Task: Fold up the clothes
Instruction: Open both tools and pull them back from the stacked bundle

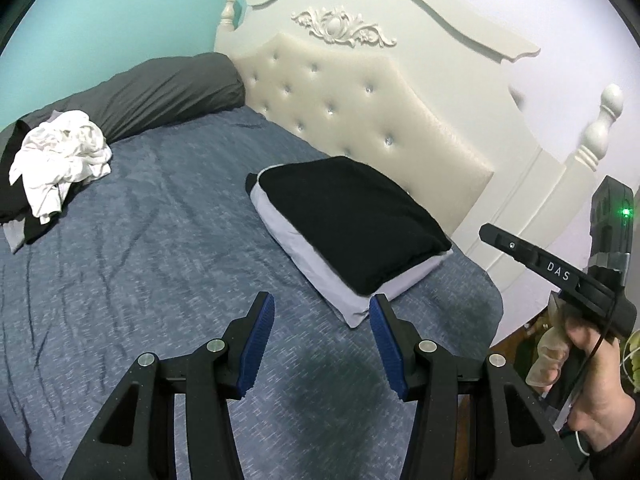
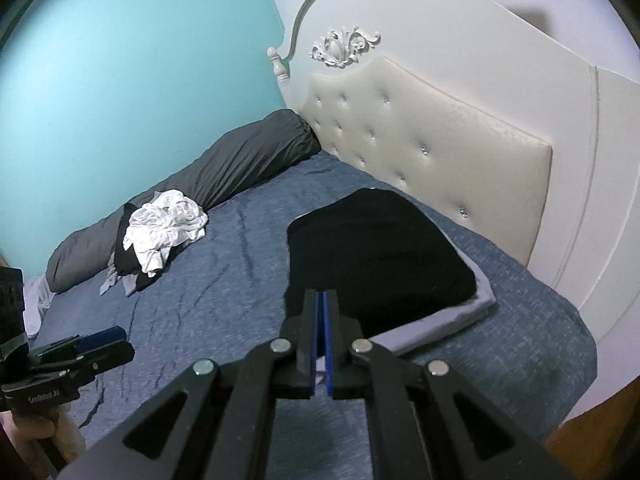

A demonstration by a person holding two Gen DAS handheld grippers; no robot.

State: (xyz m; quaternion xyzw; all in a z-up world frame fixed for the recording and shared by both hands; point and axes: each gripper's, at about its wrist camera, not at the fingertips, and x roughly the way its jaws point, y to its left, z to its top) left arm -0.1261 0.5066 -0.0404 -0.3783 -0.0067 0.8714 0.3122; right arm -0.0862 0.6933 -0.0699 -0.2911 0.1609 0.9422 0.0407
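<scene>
A folded black garment [image 1: 348,224] lies on a folded light grey one [image 1: 340,300] on the blue bed, close to the headboard. My left gripper [image 1: 322,308] hovers over the sheet just in front of this stack, open, with nothing between its blue pads [image 1: 256,348]. My right gripper [image 2: 322,296] is shut on nothing and hangs above the near edge of the black garment [image 2: 380,248]. The right gripper [image 1: 486,234] also shows at the right of the left wrist view, held by a hand [image 1: 596,380]. A crumpled pile of white clothes [image 1: 64,160] over dark ones lies at the far left.
A long grey bolster [image 1: 152,88] runs along the teal wall behind the pile [image 2: 164,232]. The cream tufted headboard [image 1: 360,112] stands right behind the stack. Wrinkled blue sheet [image 1: 160,240] stretches between pile and stack. The bed's edge and wooden floor [image 2: 580,440] are at lower right.
</scene>
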